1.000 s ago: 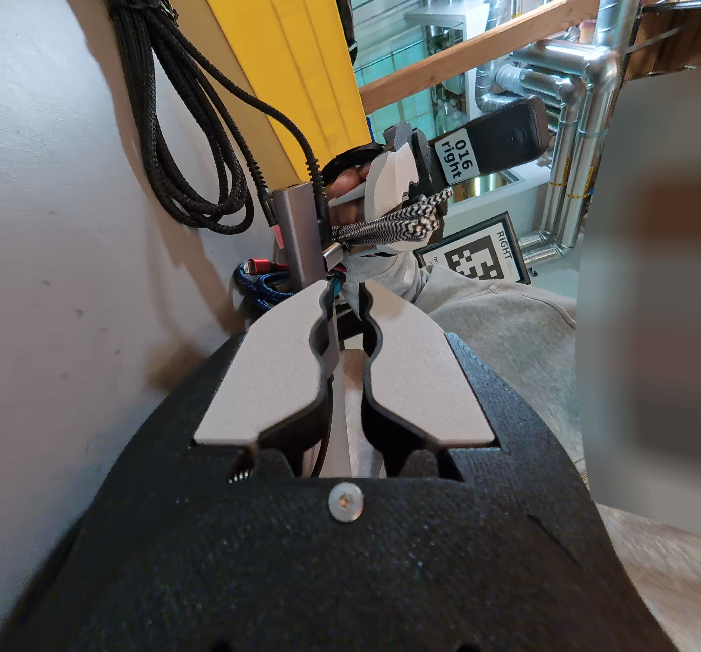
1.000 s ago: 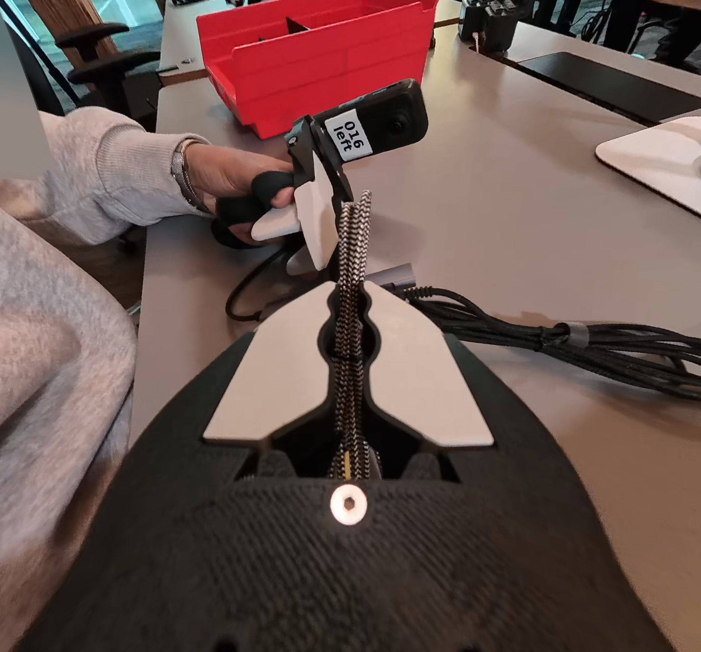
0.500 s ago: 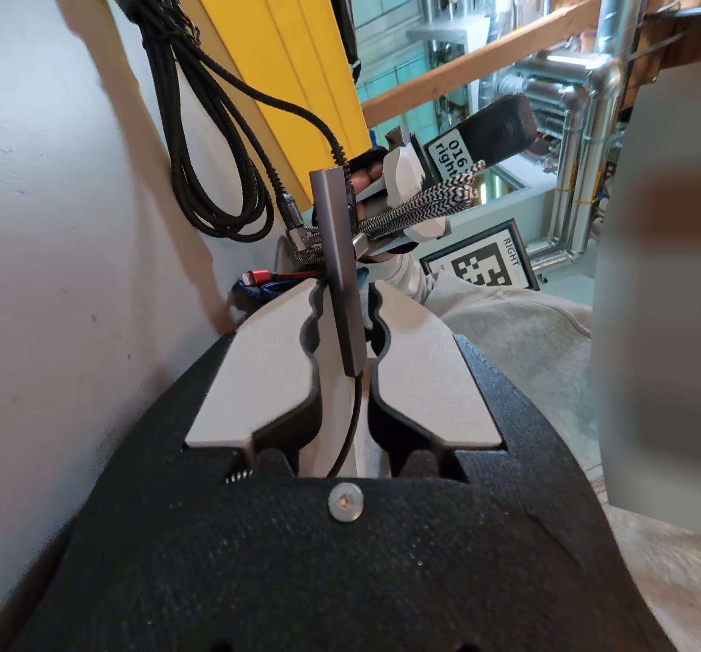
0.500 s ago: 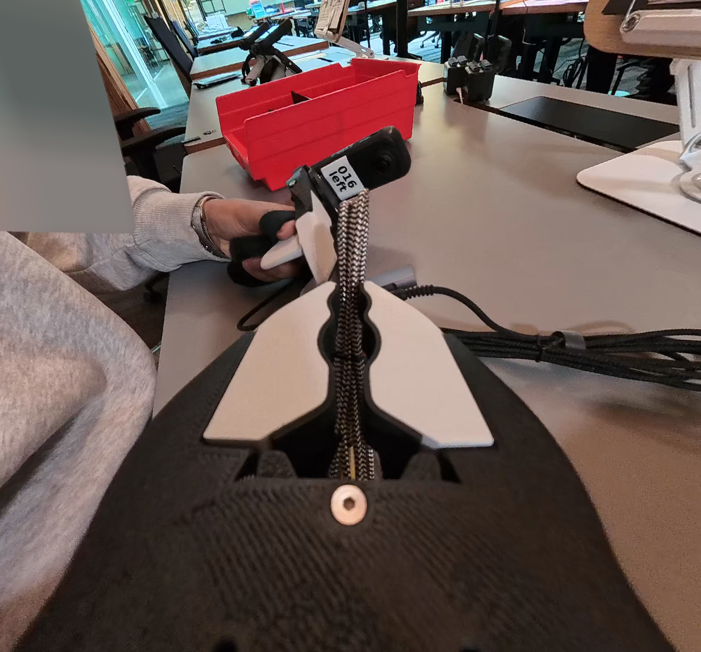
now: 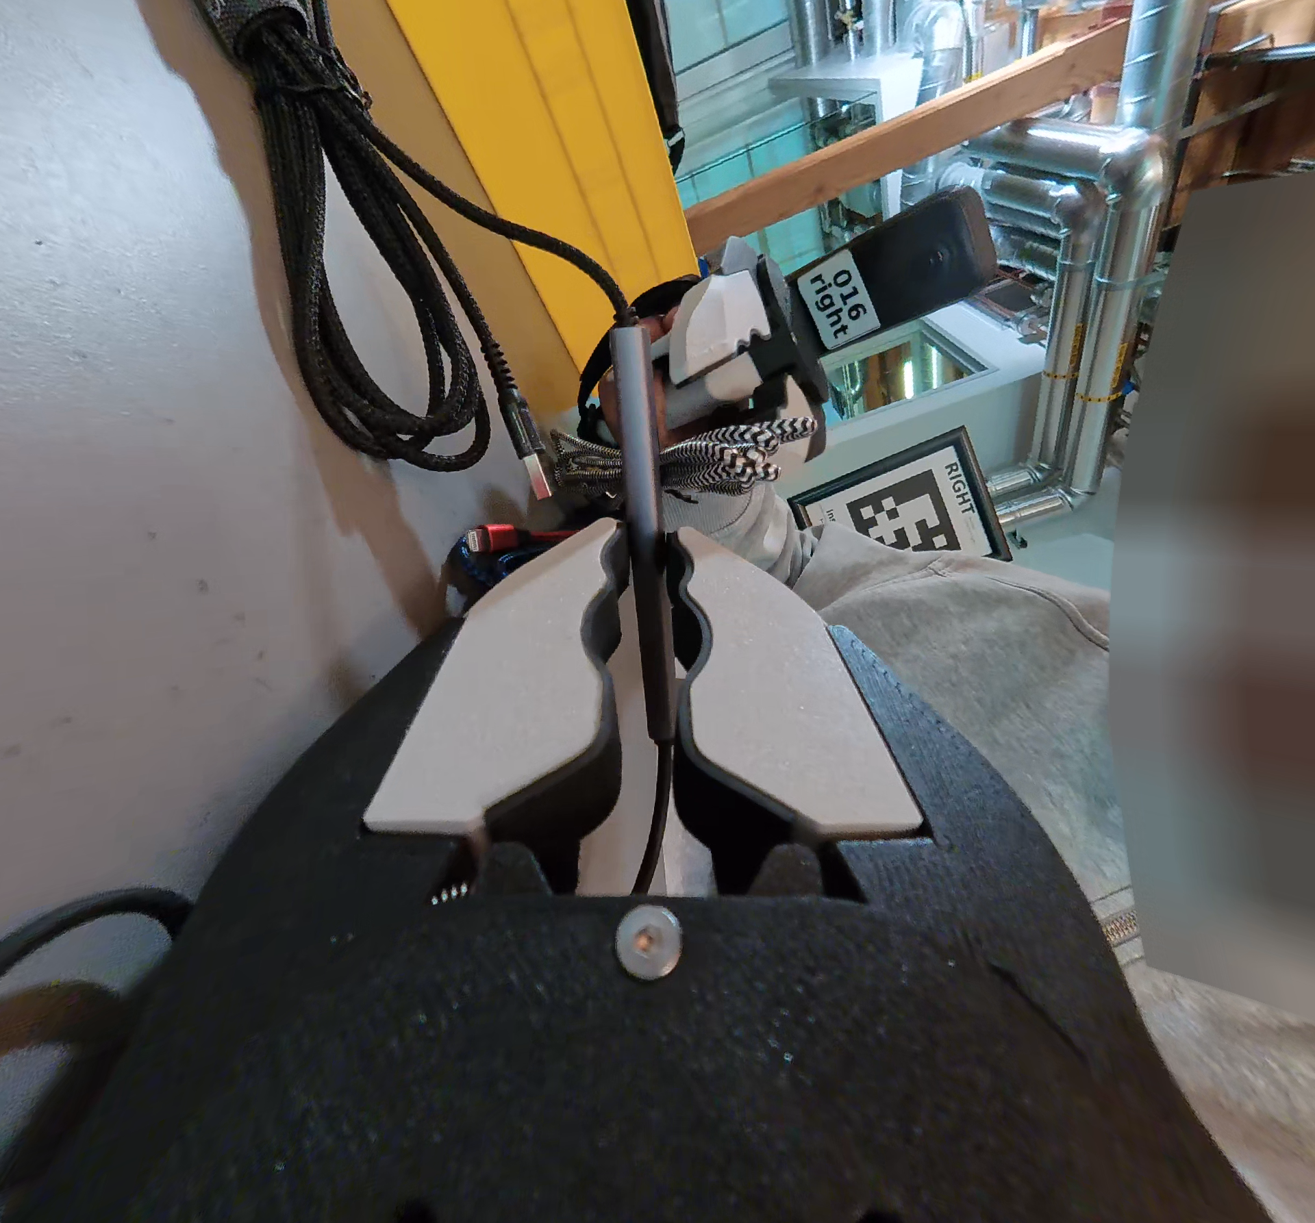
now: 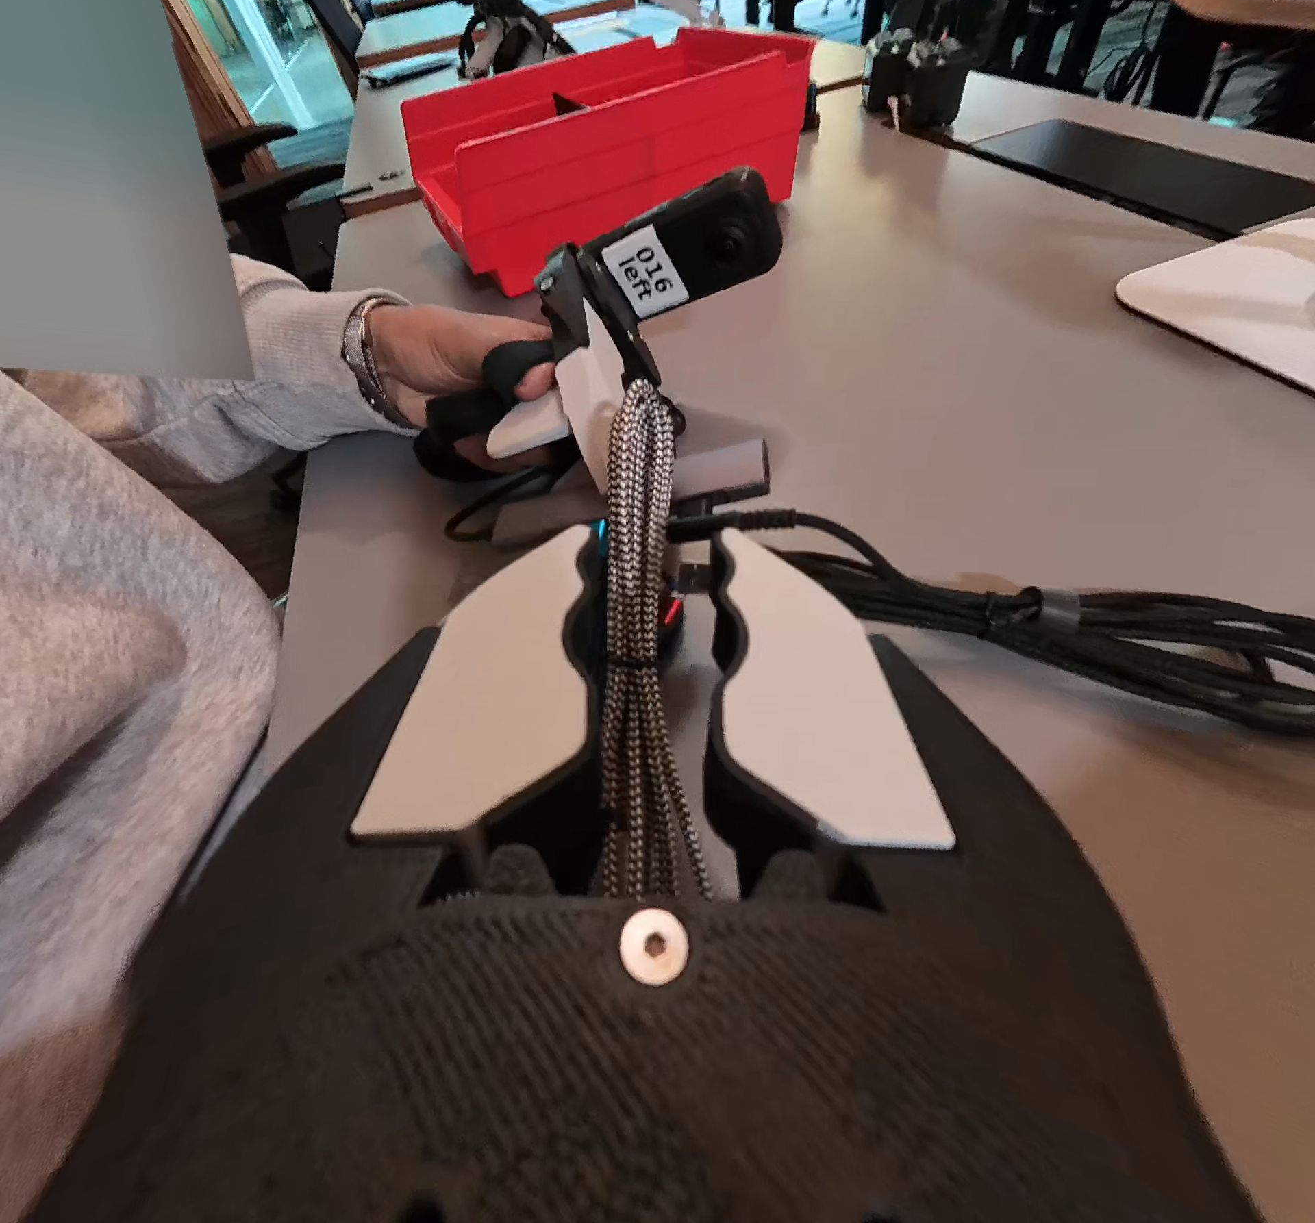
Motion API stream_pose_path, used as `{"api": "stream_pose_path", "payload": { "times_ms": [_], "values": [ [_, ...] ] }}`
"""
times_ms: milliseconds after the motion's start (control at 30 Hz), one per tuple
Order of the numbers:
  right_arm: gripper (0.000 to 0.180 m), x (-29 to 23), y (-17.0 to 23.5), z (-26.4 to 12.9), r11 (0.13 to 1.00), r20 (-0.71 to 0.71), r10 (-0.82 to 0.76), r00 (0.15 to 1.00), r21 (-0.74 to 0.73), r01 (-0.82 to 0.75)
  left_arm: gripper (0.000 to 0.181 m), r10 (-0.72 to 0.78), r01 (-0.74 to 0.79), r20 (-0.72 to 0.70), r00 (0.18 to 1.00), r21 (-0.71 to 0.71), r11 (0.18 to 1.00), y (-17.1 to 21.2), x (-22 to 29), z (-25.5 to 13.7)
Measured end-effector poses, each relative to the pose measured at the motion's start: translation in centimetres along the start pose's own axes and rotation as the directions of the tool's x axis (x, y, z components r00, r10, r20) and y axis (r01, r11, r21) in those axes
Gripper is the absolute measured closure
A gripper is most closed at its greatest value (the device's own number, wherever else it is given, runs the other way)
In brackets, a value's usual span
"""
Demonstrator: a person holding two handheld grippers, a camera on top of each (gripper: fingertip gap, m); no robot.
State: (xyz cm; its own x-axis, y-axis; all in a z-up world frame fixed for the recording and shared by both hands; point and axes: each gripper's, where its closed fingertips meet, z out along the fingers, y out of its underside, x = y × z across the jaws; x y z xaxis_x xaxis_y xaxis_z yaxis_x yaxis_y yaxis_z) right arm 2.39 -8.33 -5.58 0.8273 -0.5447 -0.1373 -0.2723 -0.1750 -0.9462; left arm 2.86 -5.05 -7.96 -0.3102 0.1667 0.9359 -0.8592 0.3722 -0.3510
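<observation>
My left gripper (image 5: 646,541) is shut on a slim grey hub (image 5: 644,548), held edge-on and sticking out past the fingertips. A black braided cable (image 5: 341,264) runs into the hub's far end, and a loose metal plug (image 5: 534,470) hangs beside it. My right gripper (image 6: 651,541) is open. A black-and-white braided cable bundle (image 6: 637,548) lies loosely between its fingers, with a gap on the right side. The bundle's far end rests against the hub (image 6: 726,467) and the left gripper (image 6: 590,392). The left wrist view shows the right gripper (image 5: 711,363) just behind the hub.
A grey table (image 6: 925,371) carries a red bin (image 6: 605,171) at the back, a coiled black cable (image 6: 1067,627) on the right, a white pad (image 6: 1224,307) and a black mat (image 6: 1138,171). Red and blue cables (image 5: 498,538) lie near the hub. A framed marker card (image 5: 904,506) stands behind. Some 5 cm of space lies between my two pairs of fingers.
My left gripper has closed on the grey hub, which now stands edge-on between its fingers. My right gripper has opened from around the black-and-white bundle.
</observation>
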Motion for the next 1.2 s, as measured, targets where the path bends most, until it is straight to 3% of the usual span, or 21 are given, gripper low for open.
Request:
{"api": "stream_pose_path", "payload": {
  "times_ms": [200,300,400,633,767,800,1000,1200],
  "values": [
    [0.143,-0.7,2.1,1.0,0.992,0.056,0.044,0.998,-0.122,-0.037,0.171,-0.020,0.021,-0.014,1.000,0.030,0.999,-0.4,0.0,-0.3],
    [0.160,-0.9,2.4,1.3,0.985,0.017,-0.033,0.999,-0.167,0.035,0.172,-0.024,0.024,-0.013,1.000,0.029,0.999,-0.4,0.0,-0.3],
    [0.159,-0.8,2.5,1.4,0.982,-0.005,-0.049,0.999,-0.185,0.047,0.172,-0.025,0.025,-0.011,1.000,0.027,0.999,-0.4,0.0,-0.3],
    [0.143,-0.4,3.3,1.1,0.977,0.047,0.096,0.994,-0.197,-0.085,0.172,-0.023,0.024,-0.011,1.000,0.026,0.999,-0.4,0.0,-0.3],
    [0.151,-0.7,3.7,1.2,0.965,0.080,0.167,0.983,-0.218,-0.147,0.172,-0.023,0.023,-0.009,1.000,0.027,0.999,-0.5,0.0,-0.3],
    [0.161,-1.0,3.6,1.2,0.964,0.100,0.178,0.979,-0.217,-0.153,0.172,-0.022,0.023,-0.009,1.000,0.028,0.999,-0.5,0.0,-0.3],
    [0.165,0.1,2.5,0.3,0.971,0.073,0.192,0.979,-0.156,-0.179,0.172,-0.024,0.025,-0.014,1.000,0.035,0.999,-0.6,0.0,-0.4],
    [0.165,-1.3,0.5,-0.5,0.965,0.243,0.261,0.934,-0.041,-0.259,0.172,-0.040,0.041,-0.030,0.999,0.050,0.998,-0.8,0.1,-0.6]
  ]
}}
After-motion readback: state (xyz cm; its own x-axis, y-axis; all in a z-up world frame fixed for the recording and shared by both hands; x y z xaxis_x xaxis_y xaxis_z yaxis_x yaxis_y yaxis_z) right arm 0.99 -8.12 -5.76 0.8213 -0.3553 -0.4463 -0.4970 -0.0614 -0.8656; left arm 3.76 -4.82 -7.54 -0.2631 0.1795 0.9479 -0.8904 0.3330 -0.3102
